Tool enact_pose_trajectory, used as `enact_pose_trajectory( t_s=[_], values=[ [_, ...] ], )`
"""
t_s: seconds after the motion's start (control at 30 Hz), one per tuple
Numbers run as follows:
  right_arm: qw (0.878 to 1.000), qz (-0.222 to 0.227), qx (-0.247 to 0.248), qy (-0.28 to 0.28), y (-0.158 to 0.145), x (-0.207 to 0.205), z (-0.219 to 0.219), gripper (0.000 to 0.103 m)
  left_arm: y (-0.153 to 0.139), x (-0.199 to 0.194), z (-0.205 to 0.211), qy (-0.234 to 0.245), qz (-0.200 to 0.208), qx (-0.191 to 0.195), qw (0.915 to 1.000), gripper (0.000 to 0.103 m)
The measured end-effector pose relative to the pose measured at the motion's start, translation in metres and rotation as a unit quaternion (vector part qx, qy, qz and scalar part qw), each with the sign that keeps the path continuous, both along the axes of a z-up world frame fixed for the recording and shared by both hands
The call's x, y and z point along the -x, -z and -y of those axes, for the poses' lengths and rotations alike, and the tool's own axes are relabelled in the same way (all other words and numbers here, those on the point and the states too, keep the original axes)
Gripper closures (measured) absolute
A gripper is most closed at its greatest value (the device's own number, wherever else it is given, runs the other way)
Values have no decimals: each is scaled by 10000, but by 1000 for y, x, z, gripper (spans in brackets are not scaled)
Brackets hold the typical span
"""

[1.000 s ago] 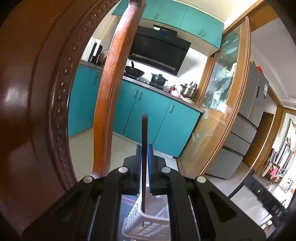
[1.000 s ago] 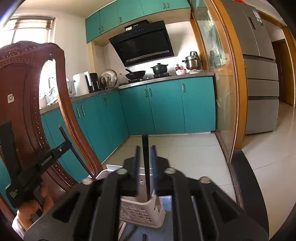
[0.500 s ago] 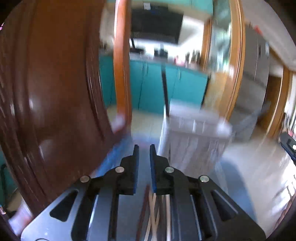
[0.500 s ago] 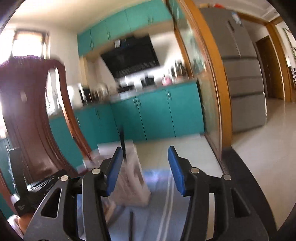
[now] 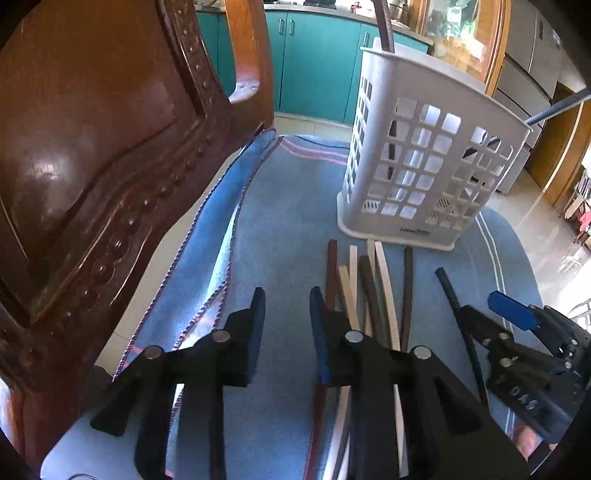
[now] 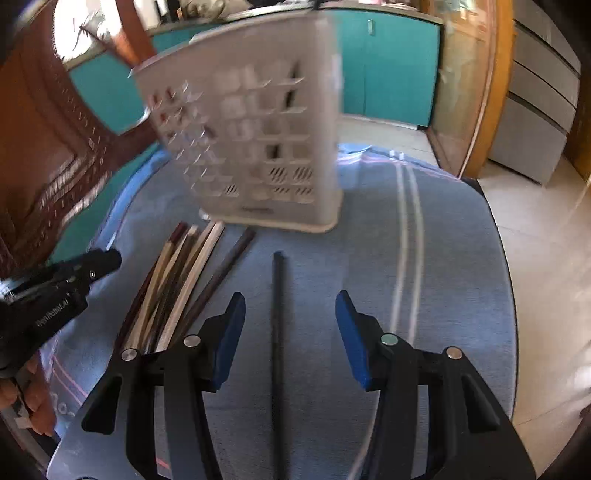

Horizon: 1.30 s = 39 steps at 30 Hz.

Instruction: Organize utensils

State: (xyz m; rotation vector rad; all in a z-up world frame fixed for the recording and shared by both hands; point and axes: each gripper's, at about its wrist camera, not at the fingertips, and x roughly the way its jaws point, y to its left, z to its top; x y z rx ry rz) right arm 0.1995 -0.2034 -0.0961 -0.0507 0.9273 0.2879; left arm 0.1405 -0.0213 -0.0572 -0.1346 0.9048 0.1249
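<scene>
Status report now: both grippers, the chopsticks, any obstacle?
Left gripper open, empty. Right gripper open over black chopstick. Other chopsticks loose before basket. Chair close on left.

In the right wrist view the white basket (image 6: 258, 136) is smeared by motion blur, so the sticks inside it cannot be counted. In the left wrist view the near ends of the chopsticks (image 5: 373, 288) lie hidden under the left claw (image 5: 286, 295), and the dark stick (image 5: 384, 26) standing in the basket is cut off at 12 o'clock.

White lattice basket (image 5: 428, 155), blue striped cloth (image 5: 280, 206), brown, cream, seemingly black chopsticks (image 5: 369, 288)
</scene>
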Motion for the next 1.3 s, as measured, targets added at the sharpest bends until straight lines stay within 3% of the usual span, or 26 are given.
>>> enact_pose_trajectory(
  t_s=[0.23, 0.3, 0.4, 0.6, 0.73, 0.87, 1.17, 1.3],
  values=[
    [9994, 8, 350, -20, 14, 3, -13, 57, 8, 3, 4, 120, -130, -33, 9998, 74],
    [9993, 51, 382, 28, 13, 4, -12, 76, 15, 0, 9, 143, -146, -56, 9998, 72],
    [9995, 32, 301, 105, 14, 3, -6, 95, 19, -3, 13, 158, -181, -86, 9997, 72],
    [9988, -54, 4, 485, 11, -5, 15, 96, 20, -4, 13, 168, -218, -38, 9996, 70],
    [9971, -93, -160, 736, 8, -4, 30, 96, 25, -8, 11, 221, -267, 191, 9992, 69],
    [9972, -171, -217, 690, 12, -4, 29, 96, 30, -10, 12, 328, -360, 453, 9978, 68],
    [9975, -165, -216, 652, 12, -1, 28, 94, 35, -13, 19, 459, -385, 433, 9973, 67],
    [9976, -154, -198, 646, 13, -1, 27, 94, 36, -13, 28, 584, -371, 405, 9968, 74]
  ],
)
